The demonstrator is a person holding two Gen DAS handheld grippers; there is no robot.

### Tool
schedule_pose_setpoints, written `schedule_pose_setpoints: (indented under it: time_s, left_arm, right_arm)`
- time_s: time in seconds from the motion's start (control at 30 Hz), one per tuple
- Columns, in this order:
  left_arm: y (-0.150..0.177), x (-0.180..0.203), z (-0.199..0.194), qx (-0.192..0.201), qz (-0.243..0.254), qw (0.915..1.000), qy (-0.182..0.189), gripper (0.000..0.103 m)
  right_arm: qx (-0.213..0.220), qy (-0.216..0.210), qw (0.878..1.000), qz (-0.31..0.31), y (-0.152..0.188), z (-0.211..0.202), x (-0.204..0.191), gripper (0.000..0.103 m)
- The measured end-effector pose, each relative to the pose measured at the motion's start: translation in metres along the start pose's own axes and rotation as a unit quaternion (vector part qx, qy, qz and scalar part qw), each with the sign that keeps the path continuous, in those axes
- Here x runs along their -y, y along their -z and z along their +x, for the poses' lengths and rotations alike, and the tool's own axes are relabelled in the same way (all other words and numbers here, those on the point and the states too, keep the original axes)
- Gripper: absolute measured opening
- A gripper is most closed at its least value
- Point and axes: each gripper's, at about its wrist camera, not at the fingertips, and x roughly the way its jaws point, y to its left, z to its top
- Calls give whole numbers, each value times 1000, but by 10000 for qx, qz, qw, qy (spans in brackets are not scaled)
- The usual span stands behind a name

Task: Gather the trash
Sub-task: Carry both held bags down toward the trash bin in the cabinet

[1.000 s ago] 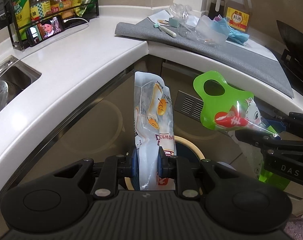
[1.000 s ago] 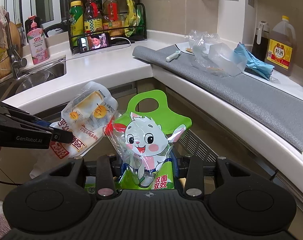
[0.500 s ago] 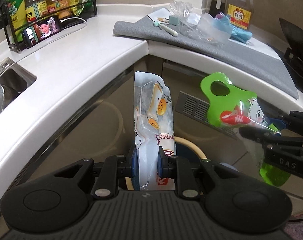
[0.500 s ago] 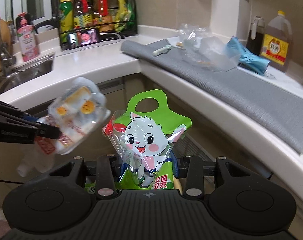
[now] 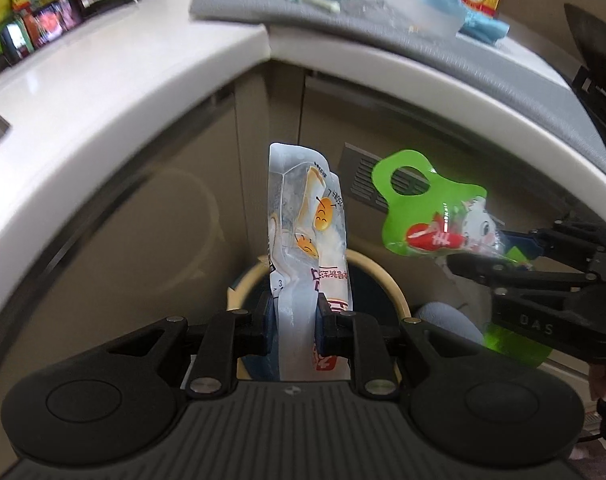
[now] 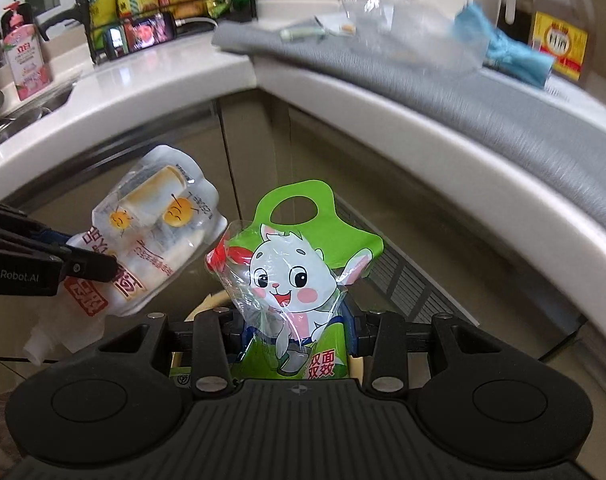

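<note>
Pouch (image 5: pixel 303 240) stood pinched in the left hand-held gripper (image 5: pixel 293 320), poised over the bin (image 5: pixel 387 280) for dropping. From the right view, the right hand-held gripper (image 6: pixel 295 332) pinched a green bag (image 6: pixel 299 276) above the same bin, likely for release.

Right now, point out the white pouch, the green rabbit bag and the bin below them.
white pouch (image 5: pixel 303 216): left wrist view, printed upper face.
green rabbit bag (image 6: pixel 291 276): right wrist view, rabbit's face.
bin (image 5: pixel 387 280): left wrist view, cream rim, right side.
</note>
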Motion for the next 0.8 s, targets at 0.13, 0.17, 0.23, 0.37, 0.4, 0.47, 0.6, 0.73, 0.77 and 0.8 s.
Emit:
schedule_pose_setpoints:
  time_s: [0.13, 0.17, 0.23, 0.37, 0.4, 0.47, 0.6, 0.73, 0.77, 0.8]
  left_arm:
    - [0, 0, 21, -260, -46, 9996, 41, 21]
    - [0, -1, 24, -288, -55, 9996, 30, 21]
    - [1, -3, 28, -344, -107, 9993, 50, 21]
    - [4, -7, 36, -476, -224, 9985, 134, 21]
    - [3, -8, 39, -500, -232, 9984, 135, 21]
    - [4, -10, 42, -534, -234, 9982, 131, 21]
    - [5, -11, 47, -589, -275, 9978, 139, 21]
    - [4, -14, 50, -640, -328, 9973, 159, 21]
    - [4, -14, 51, -658, -328, 9972, 157, 21]
    - [1, -14, 55, -678, -330, 9970, 155, 21]
  right_arm:
    - [-286, -175, 9991, 275, 2, 24, 6, 43]
    - [-375, -266, 9981, 399, 3, 29, 9, 43]
    - [-545, -473, 9955, 615, 4, 38, 11, 43]
    - [-756, -590, 9932, 666, 5, 49, 9, 43]
    - [-796, -605, 9927, 670, 5, 51, 8, 43]
    - [-863, -599, 9922, 670, 5, 55, 8, 43]
    - [-984, -566, 9910, 706, 4, 62, 7, 43]
    - [-1059, -575, 9893, 818, 5, 64, 9, 43]
    - [-1077, -570, 9890, 841, 5, 65, 9, 43]
    - [-1097, -572, 9884, 877, 4, 67, 9, 43]
